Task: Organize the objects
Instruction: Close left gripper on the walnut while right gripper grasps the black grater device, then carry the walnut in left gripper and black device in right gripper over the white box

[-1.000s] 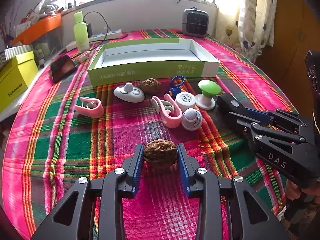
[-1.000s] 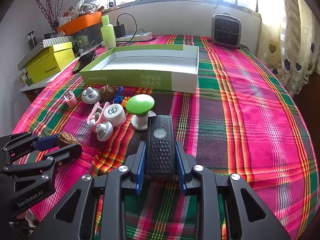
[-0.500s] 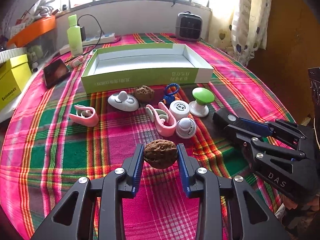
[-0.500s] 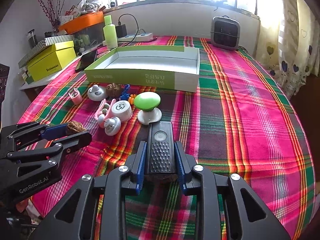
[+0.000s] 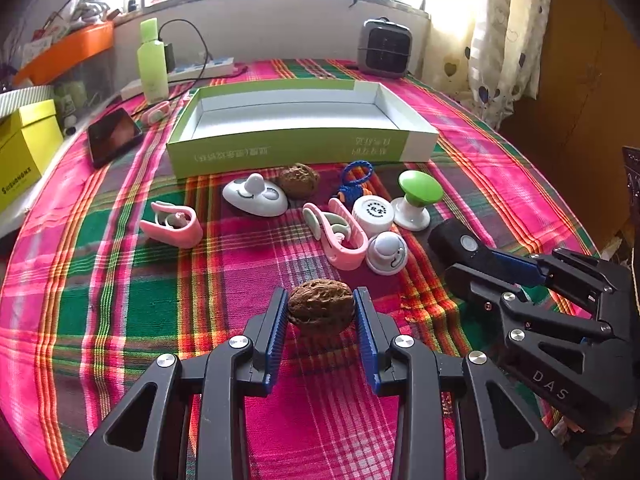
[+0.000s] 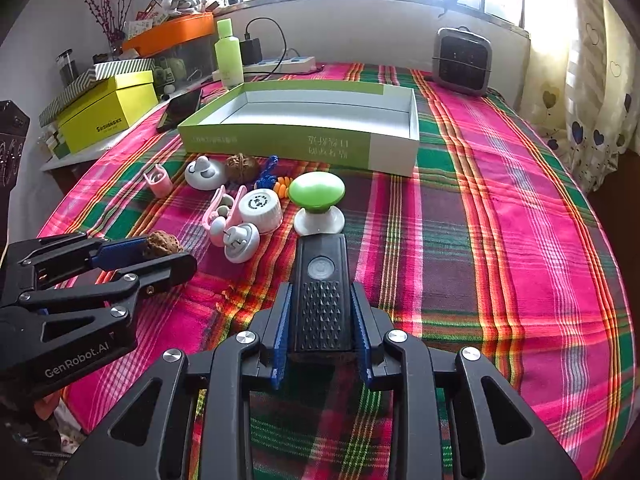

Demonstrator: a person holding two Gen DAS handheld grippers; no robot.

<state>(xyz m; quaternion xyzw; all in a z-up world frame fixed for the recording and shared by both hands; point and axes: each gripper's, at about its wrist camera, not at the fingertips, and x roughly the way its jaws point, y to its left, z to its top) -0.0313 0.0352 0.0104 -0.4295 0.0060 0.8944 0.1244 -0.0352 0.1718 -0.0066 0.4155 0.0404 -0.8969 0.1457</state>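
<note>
My left gripper (image 5: 321, 316) is shut on a brown walnut (image 5: 321, 311) and holds it above the plaid tablecloth; it also shows in the right wrist view (image 6: 160, 242). My right gripper (image 6: 321, 312) is shut on a black remote-like device (image 6: 321, 292), also seen in the left wrist view (image 5: 464, 245). An open green and white box (image 5: 296, 146) stands empty beyond a cluster of small items: a second walnut (image 5: 298, 180), pink clips (image 5: 172, 224), white round pieces (image 5: 374, 212), a green-topped knob (image 5: 420, 188).
A phone (image 5: 114, 136), a green bottle (image 5: 153, 62) and a power strip lie at the back left. A small heater (image 5: 384, 48) stands at the back. A yellow box (image 6: 108, 114) sits on a side shelf. Curtains hang at the right.
Both grippers have lifted their objects off the cloth and drawn back a little, so the box and cluster look slightly farther away.
</note>
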